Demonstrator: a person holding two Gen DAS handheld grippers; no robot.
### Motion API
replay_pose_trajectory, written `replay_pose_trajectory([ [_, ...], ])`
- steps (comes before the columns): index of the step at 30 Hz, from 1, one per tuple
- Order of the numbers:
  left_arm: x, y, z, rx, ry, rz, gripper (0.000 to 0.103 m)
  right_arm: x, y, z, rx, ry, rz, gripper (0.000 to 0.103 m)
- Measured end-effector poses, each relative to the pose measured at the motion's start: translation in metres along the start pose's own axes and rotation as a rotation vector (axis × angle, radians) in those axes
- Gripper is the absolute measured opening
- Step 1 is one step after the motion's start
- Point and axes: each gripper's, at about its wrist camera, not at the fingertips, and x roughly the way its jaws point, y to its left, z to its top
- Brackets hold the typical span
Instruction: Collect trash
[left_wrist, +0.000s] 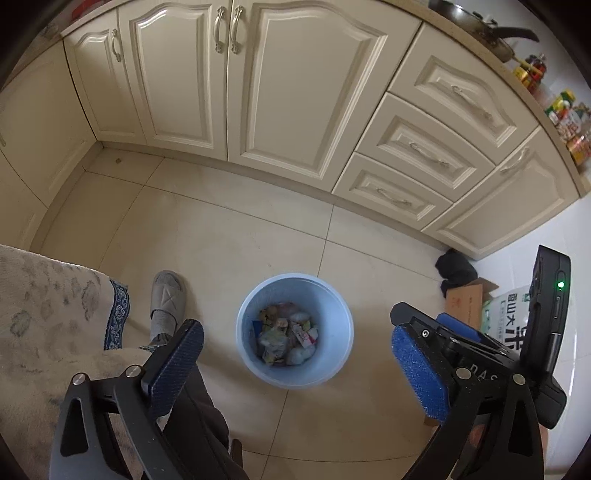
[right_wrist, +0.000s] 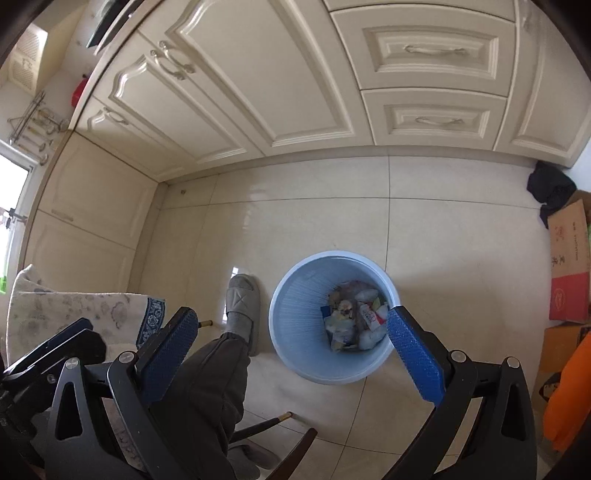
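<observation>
Both grippers are right up against the lenses here, pointing steeply down at the floor. Left gripper (left_wrist: 295, 365) has its jaws spread about as wide as they go, blue textured pads on each finger, nothing between them except a view straight down at the light blue trash bin (left_wrist: 255, 354). Same story with the right gripper (right_wrist: 291, 350): jaws wide apart, empty, one blue pad overlapping the bin's rim in its own view. That bin stands upright on the beige floor tiles (left_wrist: 229, 229), a little way out from the cream kitchen cabinets (left_wrist: 295, 88), and the trash (left_wrist: 286, 334) sits in the bottom of it, a jumble of crumpled wrappers and what look like tissues. Just beside the bin is the person's foot in a grey slipper (left_wrist: 168, 295), with a dark trouser leg (right_wrist: 218, 373) running back toward the camera. A patterned cloth with a blue border (left_wrist: 48, 317) covers something on the left. Over by the far right there's a cardboard box (right_wrist: 569, 258) and a black bundle (right_wrist: 550, 184) on the floor near the cabinet's end.
</observation>
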Motion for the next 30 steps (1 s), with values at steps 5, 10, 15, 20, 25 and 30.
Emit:
replay_pose_trajectory([
  [5,-0.036,-0.002,-0.021,-0.002,-0.059,-0.019,0.1,-0.024,0.006,0.0,-0.009,-0.035,-0.003,0.103],
  [10,-0.088,-0.001,-0.039,0.014,-0.16,-0.046,0.1,-0.061,0.024,0.0,-0.037,-0.101,0.0,0.103],
  [15,-0.162,0.01,-0.075,0.031,-0.295,-0.055,0.1,-0.107,0.063,-0.002,-0.097,-0.191,0.021,0.103],
  [20,-0.248,0.039,-0.124,0.018,-0.475,-0.002,0.102,-0.151,0.125,-0.015,-0.194,-0.276,0.07,0.103],
  [25,-0.322,0.074,-0.177,-0.036,-0.638,0.103,0.102,-0.187,0.2,-0.042,-0.339,-0.342,0.143,0.103],
  [30,-0.375,0.11,-0.242,-0.132,-0.726,0.22,0.102,-0.212,0.279,-0.086,-0.473,-0.402,0.204,0.103],
])
